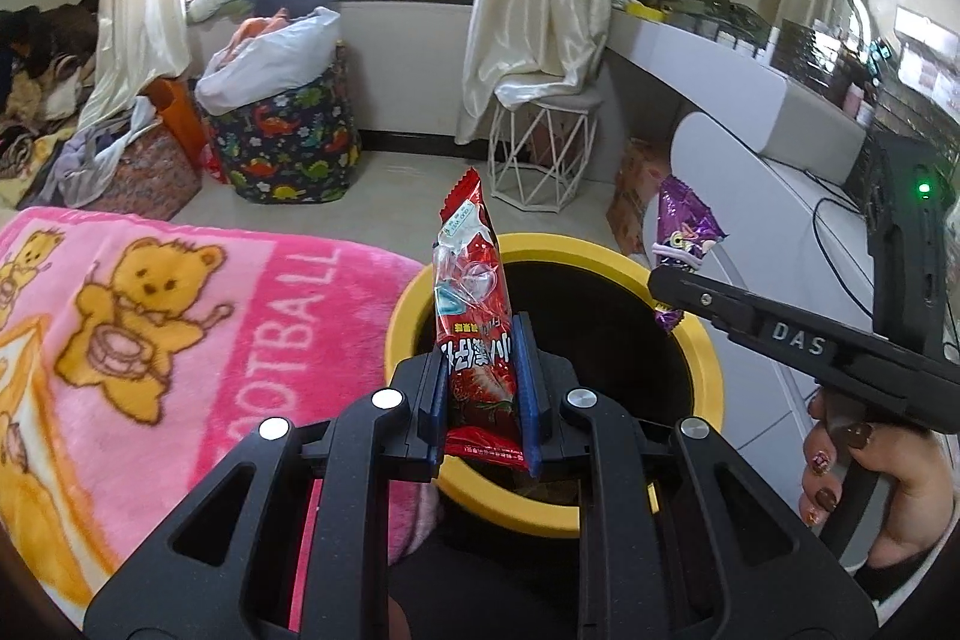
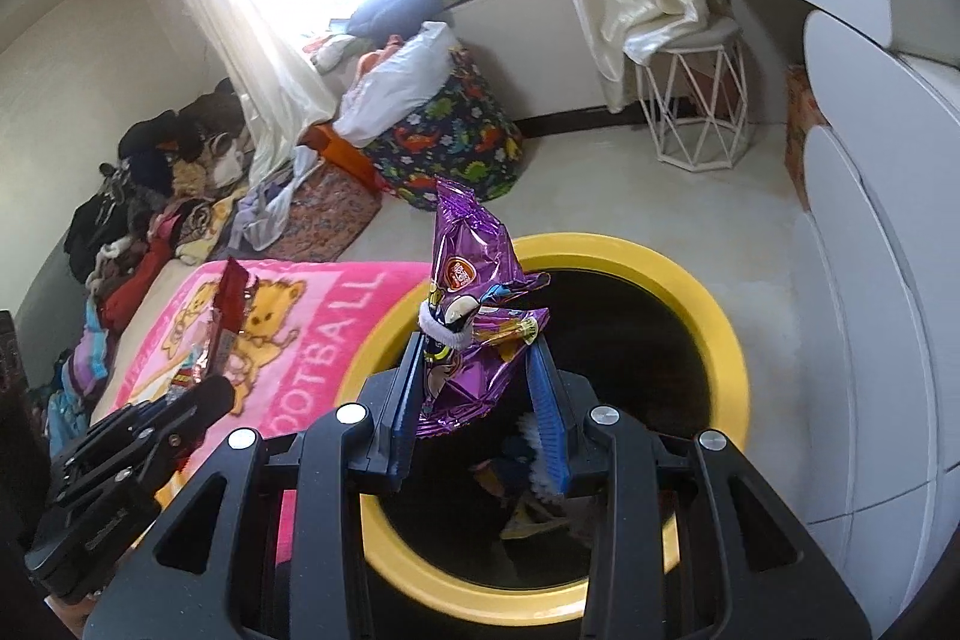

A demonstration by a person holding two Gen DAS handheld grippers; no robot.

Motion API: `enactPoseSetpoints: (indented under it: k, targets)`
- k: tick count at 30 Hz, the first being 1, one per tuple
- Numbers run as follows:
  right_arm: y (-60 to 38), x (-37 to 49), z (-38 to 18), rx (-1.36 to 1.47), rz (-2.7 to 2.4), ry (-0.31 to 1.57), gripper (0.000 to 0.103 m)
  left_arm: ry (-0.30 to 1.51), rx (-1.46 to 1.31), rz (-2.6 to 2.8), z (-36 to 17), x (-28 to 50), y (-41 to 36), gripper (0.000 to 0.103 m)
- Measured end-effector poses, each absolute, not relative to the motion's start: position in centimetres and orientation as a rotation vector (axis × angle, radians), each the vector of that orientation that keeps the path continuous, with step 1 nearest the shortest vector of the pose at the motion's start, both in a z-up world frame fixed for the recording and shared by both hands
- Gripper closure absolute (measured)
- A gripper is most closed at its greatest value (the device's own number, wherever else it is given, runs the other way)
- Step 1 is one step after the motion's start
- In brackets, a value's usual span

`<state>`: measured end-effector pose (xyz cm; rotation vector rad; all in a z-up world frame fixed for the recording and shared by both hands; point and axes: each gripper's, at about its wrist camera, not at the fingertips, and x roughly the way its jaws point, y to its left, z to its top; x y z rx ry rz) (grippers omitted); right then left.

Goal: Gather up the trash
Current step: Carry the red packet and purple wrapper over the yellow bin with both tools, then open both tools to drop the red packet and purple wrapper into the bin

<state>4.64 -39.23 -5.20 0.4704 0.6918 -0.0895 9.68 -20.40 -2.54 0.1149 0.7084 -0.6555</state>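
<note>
Left wrist view: left gripper (image 1: 480,388) clamps the red wrapper (image 1: 474,316) over the yellow bin (image 1: 708,370), near its rim. Right gripper (image 2: 474,388) pinches the purple wrapper (image 2: 474,304) above the opening too. I'd center both before releasing.

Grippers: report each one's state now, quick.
Left gripper: closed on the red plastic snack wrapper, over the yellow-rimmed bin.
Right gripper: closed on the crinkled purple foil wrapper, over the same bin.
</note>
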Motion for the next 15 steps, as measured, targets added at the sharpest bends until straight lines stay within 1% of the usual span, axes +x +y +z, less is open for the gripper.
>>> enactPoseSetpoints:
  k: [10, 15]
  targets:
    - [-41.9, 4.4, -7.7, 0.53, -0.125, 0.748, 0.07, 0.747, 0.166, -0.71, -4.4, 10.1, -23.8, 0.09]
    - [-42.2, 4.6, -8.5, 0.547, -0.131, 0.777, 0.069, 0.793, 0.176, -0.73, -5.9, 11.1, -24.9, 0.09]
